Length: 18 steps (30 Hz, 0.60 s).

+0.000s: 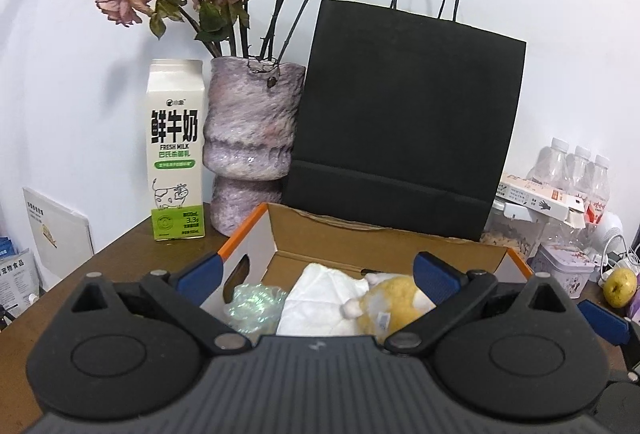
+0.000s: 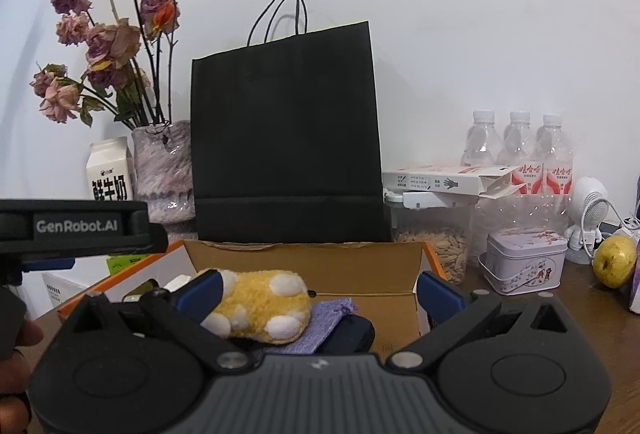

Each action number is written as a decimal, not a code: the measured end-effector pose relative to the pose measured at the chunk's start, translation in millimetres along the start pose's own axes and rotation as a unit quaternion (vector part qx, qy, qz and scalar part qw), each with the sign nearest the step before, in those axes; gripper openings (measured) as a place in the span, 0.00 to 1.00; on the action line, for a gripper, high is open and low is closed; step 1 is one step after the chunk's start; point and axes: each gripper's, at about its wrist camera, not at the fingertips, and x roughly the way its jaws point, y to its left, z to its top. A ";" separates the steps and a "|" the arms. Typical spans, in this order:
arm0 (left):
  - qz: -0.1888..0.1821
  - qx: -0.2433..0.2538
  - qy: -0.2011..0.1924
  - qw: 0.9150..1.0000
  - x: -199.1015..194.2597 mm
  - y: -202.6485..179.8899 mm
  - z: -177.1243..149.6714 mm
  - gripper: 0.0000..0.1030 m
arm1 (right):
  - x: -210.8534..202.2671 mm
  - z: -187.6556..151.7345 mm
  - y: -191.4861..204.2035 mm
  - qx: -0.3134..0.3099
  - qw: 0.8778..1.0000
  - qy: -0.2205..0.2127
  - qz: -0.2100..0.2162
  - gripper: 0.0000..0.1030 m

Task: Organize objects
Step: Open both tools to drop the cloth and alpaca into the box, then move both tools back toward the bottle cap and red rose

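Cardboard walls of an open box (image 1: 340,234) are ringing a yellow plush toy (image 1: 394,304), which is lying inside on a white cloth (image 1: 320,298) next to a crinkled bit of clear wrap (image 1: 252,304). In the right wrist view the toy is also resting partly on a purple pouch (image 2: 330,318).

Both tools are hovering at the box's near edge. The left gripper (image 1: 316,274) is standing wide open with nothing in it; the right gripper (image 2: 320,292) is spread just as wide and holding nothing, one finger just beside the toy.

Risks, as I judge them: a grab here could be pinching cloth or pouch along with the toy, and a careless reach could be knocking the black paper bag (image 1: 404,114) or the vase (image 1: 250,146) behind the box.
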 end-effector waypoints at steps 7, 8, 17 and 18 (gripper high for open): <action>-0.002 0.007 -0.008 1.000 -21.0 6.2 -7.7 1.00 | -22.5 -5.1 1.5 -0.014 1.000 -0.005 -0.001 1.00; -0.002 0.008 -0.009 1.000 -24.2 6.9 -9.2 1.00 | -26.5 -5.6 1.5 -0.016 1.000 -0.007 0.000 1.00; 0.009 0.015 -0.012 1.000 -52.5 19.1 -24.6 1.00 | -64.4 -11.1 -0.9 -0.012 0.999 -0.028 -0.008 1.00; 0.008 0.017 -0.011 1.000 -55.8 20.3 -26.7 1.00 | -67.4 -12.3 -0.9 -0.013 1.000 -0.026 -0.008 1.00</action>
